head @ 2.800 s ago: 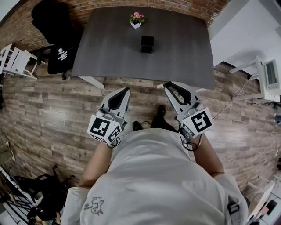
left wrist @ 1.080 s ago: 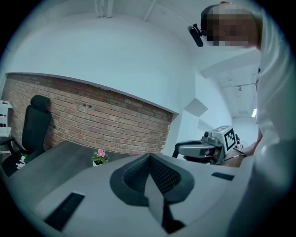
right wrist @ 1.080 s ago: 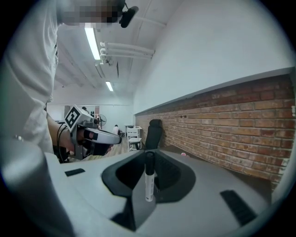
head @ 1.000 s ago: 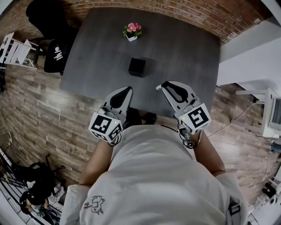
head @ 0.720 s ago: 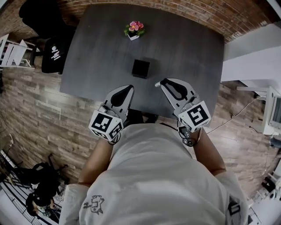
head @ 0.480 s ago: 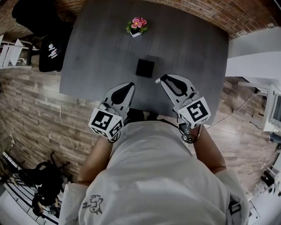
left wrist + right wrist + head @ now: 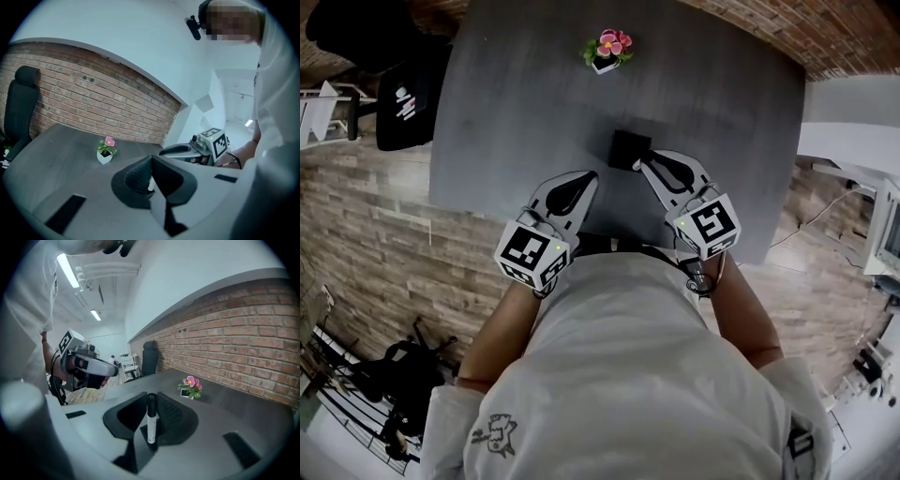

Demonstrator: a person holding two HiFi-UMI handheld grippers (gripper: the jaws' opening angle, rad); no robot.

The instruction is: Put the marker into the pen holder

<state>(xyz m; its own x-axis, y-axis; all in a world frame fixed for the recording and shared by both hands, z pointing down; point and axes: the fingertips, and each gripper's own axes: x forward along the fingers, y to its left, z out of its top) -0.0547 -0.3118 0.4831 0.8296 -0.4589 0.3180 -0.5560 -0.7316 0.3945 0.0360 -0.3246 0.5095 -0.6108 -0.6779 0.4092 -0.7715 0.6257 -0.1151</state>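
While the right gripper point(image 7: 151, 405) hangs over the grey tabletop point(image 7: 487, 112), its jaws pinching a white marker point(image 7: 151, 423) upright, close beside the black pen holder point(image 7: 627, 147), left gripper point(image 7: 151, 161) alongside, jaws pressed together.

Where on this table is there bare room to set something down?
Bare: the left half of the table, left of the flower pot and pen holder, and the right strip beyond them. Crowded: near middle, where the left gripper and right gripper, holding the marker, are near it.
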